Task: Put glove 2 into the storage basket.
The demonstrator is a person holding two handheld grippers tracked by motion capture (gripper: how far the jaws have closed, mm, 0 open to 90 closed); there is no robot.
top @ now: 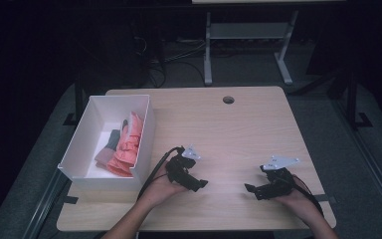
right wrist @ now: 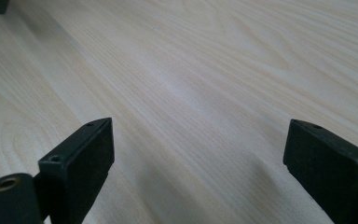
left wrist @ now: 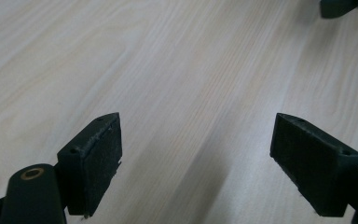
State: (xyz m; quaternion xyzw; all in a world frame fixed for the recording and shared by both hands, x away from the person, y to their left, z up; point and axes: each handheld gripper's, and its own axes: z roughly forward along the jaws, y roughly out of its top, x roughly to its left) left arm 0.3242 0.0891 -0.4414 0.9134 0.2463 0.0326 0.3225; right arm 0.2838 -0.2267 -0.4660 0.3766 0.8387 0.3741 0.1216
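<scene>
While both rest apart, left gripper (top: 202,184) and right gripper (top: 249,188) gape empty.

We look along our left gripper (left wrist: 196,163) and see its two black jaws rising from the bottom edge, set wide apart with nothing between them. Under them runs the table (left wrist: 168,70), pale wood with fine grain lines slanting across. A soft shadow lies on the wood between the jaws. The inner pad (left wrist: 100,161) of the left-hand jaw looks scuffed, and a brass-ringed hole sits in the part below it. At the top right corner a dark tip of the right gripper (left wrist: 338,7) pokes in
</scene>
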